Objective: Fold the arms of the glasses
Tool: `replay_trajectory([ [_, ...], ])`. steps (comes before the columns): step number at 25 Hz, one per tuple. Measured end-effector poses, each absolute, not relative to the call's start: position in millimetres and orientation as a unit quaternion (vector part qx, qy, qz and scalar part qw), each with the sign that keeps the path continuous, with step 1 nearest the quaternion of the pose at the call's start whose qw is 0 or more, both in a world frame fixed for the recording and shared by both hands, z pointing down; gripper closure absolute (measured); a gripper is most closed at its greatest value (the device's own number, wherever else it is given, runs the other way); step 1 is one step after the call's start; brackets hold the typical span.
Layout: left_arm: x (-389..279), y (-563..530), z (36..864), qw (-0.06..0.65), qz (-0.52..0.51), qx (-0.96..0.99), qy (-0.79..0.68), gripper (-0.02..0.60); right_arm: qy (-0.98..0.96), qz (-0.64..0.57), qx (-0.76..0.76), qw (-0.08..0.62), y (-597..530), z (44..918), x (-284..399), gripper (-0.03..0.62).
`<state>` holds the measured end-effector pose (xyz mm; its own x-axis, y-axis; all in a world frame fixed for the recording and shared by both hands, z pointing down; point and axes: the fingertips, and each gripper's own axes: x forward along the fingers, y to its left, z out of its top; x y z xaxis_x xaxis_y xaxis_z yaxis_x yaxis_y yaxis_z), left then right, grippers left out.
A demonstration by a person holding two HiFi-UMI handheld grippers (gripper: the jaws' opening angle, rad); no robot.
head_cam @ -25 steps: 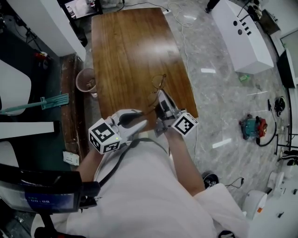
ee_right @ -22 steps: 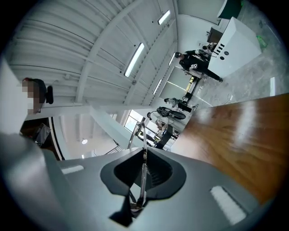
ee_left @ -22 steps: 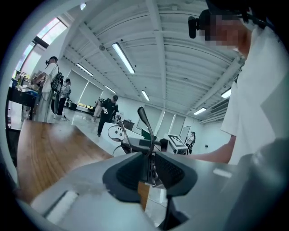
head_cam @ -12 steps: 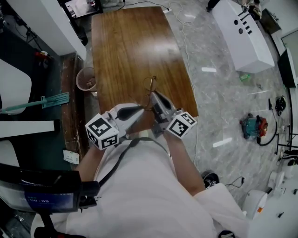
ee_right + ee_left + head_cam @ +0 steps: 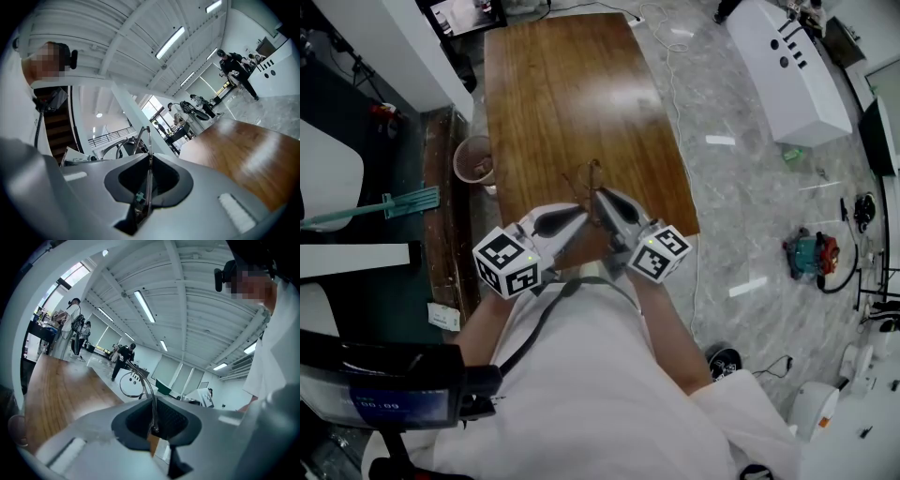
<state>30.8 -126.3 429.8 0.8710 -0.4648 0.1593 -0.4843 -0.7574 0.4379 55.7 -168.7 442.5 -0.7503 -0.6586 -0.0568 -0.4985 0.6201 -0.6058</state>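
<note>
Pinching, left gripper (image 5: 156, 426): jaws just eased slightly, holding arm of glasses (image 5: 592, 174)
Right gripper (image 5: 147, 187): clamped on the glasses
Table (image 5: 562, 84): beneath glasses

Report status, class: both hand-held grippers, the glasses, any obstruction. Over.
Left hand-held gripper shut on the glasses, jaws just closed, then eased slightly. Right hand-held gripper shut on them too. Over table's near end; nothing blocking.

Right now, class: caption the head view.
Left gripper and right gripper hold glasses over the table; left jaws, an arm between them, just opened slightly.
</note>
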Motion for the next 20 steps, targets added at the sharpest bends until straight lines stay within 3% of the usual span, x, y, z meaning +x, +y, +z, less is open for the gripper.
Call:
replay_trajectory([
  [4, 24.8, -120.8, 432.0, 0.242, 0.025, 0.936, -0.252, 0.508, 0.873, -0.309, -0.345, 0.155, -173.9, 447.8, 65.2, 0.565],
  [8, 27.5, -114.5, 421.4, 0.234, 0.009, 0.945, -0.228, 0.575, 0.876, -0.306, -0.341, 0.147, -170.4, 447.9, 60.0, 0.565],
  [20, 34.9, -109.2, 415.8, 0.274, -0.035, 0.944, -0.179, 0.575, 0.893, -0.334, -0.241, 0.183, -142.6, 438.1, 36.9, 0.566],
])
